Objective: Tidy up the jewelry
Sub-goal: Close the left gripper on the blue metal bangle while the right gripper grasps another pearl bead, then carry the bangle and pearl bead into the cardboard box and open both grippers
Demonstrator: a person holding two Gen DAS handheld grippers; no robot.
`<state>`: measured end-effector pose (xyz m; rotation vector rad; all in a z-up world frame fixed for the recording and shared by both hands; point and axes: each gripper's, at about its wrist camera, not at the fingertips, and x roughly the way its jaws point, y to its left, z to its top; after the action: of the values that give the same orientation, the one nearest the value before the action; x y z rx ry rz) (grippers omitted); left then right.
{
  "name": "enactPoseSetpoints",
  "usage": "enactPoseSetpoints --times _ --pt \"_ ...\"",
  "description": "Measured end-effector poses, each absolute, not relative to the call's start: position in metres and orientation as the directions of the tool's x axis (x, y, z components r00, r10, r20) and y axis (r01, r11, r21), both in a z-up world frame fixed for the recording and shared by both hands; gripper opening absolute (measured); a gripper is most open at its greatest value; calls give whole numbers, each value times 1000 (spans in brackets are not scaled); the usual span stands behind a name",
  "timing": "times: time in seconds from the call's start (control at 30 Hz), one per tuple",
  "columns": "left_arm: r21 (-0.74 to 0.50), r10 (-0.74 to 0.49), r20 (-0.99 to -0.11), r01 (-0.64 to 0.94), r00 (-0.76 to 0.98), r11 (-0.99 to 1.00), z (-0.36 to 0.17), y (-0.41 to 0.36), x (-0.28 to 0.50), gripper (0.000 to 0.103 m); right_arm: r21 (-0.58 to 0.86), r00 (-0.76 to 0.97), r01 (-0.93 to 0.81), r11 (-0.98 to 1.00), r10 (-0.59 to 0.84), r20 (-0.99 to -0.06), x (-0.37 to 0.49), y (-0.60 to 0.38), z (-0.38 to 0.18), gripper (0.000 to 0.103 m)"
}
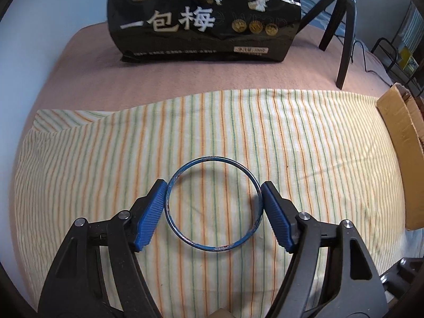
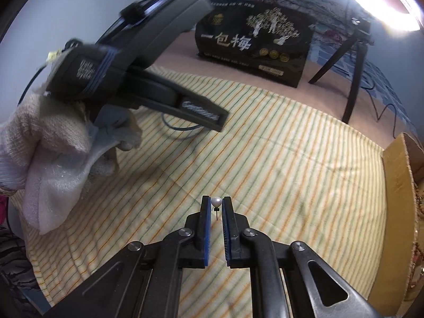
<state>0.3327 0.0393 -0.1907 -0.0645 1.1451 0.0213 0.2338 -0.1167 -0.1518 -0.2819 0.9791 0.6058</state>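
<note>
Blue ribbed pads of the left gripper stood wide and pressed on both sides of a thin blue bangle, held just above the striped cloth. The right gripper was closed almost fully, pinching a small pearl earring at its fingertips, the pin hanging down between the pads. A gloved hand gripped the left tool's handle. A cardboard box sat at the cloth's right edge. Farther back, on the pink blanket, a black snack bag stood upright, with a dark tripod beside it.
</note>
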Motion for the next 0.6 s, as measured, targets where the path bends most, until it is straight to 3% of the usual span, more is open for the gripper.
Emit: enactPoseSetpoints --times 0.6 --pt "-98 -76 -811 -7 580 995 -112 -6 319 74 37 559 -471 881 331 -761 233 -201 -93 6"
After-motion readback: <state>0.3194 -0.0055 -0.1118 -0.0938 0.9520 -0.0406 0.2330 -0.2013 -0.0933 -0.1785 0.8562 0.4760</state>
